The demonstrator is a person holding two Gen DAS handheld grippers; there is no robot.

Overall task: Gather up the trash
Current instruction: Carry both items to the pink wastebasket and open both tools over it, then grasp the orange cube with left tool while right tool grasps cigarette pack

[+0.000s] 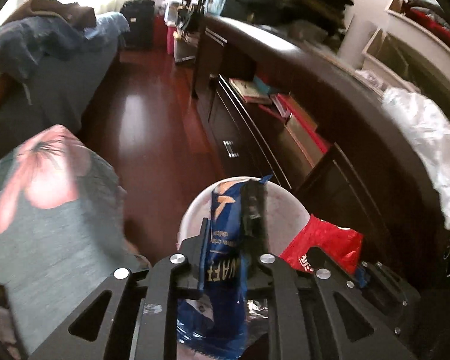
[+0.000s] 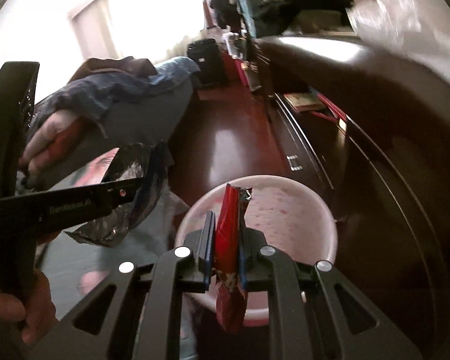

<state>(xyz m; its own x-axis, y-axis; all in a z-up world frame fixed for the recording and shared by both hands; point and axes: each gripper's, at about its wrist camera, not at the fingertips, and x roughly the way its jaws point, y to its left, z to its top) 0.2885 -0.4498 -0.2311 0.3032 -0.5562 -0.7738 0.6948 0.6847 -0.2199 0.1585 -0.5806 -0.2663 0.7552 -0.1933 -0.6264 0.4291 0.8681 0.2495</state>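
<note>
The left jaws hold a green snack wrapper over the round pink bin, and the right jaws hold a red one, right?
Almost. The left gripper's jaws hold a blue snack wrapper, not green, as the left wrist view shows. The rest is right: it hangs over the round pink bin, and the right gripper's jaws hold a red snack wrapper.

Each camera sits just behind its own claw and looks forward and downward along the two fingers. Both views are very near the white bin [image 1: 192,210], which fills the low middle. Both share the bin, the red floor [image 1: 153,120], the bed [image 1: 45,60] and the dark cabinet [image 1: 255,138]. The right view also catches the left claw [image 2: 135,186] at its left edge.
</note>
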